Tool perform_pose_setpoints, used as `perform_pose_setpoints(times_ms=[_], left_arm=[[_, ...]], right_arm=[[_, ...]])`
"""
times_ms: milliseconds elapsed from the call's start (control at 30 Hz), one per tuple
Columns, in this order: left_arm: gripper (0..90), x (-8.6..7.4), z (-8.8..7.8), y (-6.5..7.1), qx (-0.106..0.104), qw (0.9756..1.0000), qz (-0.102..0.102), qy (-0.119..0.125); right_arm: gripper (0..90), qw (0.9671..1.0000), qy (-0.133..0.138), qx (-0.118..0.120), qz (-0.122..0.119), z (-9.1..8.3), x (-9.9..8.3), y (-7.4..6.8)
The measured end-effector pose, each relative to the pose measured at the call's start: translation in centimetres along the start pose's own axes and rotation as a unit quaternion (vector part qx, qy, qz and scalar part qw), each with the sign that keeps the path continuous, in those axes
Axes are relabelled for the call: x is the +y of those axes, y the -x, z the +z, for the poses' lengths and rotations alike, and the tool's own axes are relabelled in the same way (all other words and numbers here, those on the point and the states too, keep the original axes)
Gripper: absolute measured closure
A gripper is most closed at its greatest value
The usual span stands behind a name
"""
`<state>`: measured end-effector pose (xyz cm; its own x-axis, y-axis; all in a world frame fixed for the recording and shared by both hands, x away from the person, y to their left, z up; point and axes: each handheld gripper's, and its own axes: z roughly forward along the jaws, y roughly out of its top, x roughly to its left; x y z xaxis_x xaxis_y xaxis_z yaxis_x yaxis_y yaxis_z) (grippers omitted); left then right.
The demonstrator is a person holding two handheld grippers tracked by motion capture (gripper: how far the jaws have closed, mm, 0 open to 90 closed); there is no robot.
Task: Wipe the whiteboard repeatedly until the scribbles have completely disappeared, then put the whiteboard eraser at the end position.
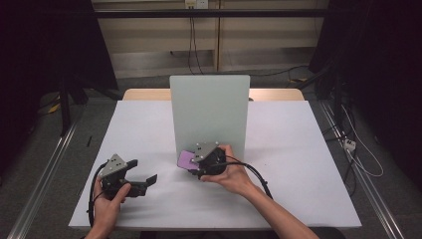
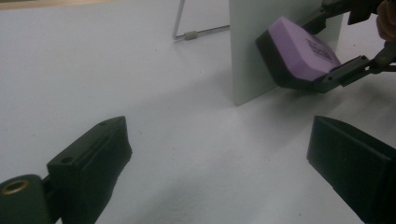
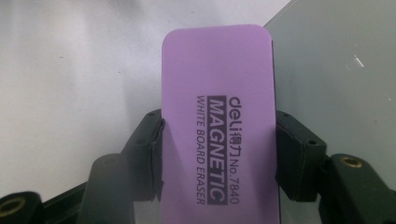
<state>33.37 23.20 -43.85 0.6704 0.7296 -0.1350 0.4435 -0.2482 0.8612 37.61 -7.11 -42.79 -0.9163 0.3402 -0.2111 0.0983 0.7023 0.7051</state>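
Observation:
A purple whiteboard eraser (image 1: 186, 160) with a black underside is clamped in my right gripper (image 1: 193, 163), at the lower left corner of the upright white board (image 1: 209, 107). In the right gripper view both jaws press the eraser (image 3: 219, 135) on its long sides, its printed top facing the camera. From the left gripper view the eraser (image 2: 303, 53) shows held against the board's (image 2: 252, 51) face, just above the table. My left gripper (image 1: 141, 179) rests at the front left of the table, jaws wide apart, nothing between them.
The board stands on a wire stand (image 2: 187, 32) on a white table sheet (image 1: 298, 149). Floor rails (image 1: 45, 164) run along both sides of the table, and cables (image 1: 358, 154) lie on the floor at right.

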Motion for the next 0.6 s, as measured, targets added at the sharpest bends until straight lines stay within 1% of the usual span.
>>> perform_pose_setpoints(times_ms=[133,233,333,367,433,467,533,600], left_arm=[[5.8,0.1,0.0,0.2,0.001,1.0000,0.003,0.000],[5.8,0.0,0.1,0.2,0.001,1.0000,0.006,-0.001],[5.8,-0.1,0.1,-0.2,0.000,1.0000,0.002,-0.005],[5.8,-0.2,0.2,-0.2,-0.001,1.0000,-0.003,-0.003],[5.9,-0.1,0.1,-0.2,0.000,1.0000,-0.002,-0.002],[5.9,-0.1,0.0,-0.2,0.000,1.0000,-0.003,-0.001],[5.9,-0.1,-0.1,-0.1,0.000,1.0000,0.001,-0.001],[5.9,0.0,-0.1,0.0,0.001,1.0000,0.003,0.001]], right_arm=[[41.5,0.9998,0.006,0.012,0.014,-0.5,-0.6,0.0],[41.5,0.9995,-0.002,0.024,0.021,-0.6,-1.0,0.1],[41.5,0.9991,-0.007,0.034,0.027,-1.0,-1.0,0.2],[41.5,0.9987,-0.007,0.042,0.029,-1.1,-1.0,0.4],[41.5,0.9982,-0.013,0.048,0.031,-1.2,-1.0,0.4],[41.5,0.9977,-0.015,0.056,0.034,-1.2,-1.1,0.5],[41.5,0.9964,-0.021,0.071,0.040,-1.2,-1.3,0.4],[41.5,0.9956,-0.026,0.081,0.038,-1.2,-1.4,0.2]])
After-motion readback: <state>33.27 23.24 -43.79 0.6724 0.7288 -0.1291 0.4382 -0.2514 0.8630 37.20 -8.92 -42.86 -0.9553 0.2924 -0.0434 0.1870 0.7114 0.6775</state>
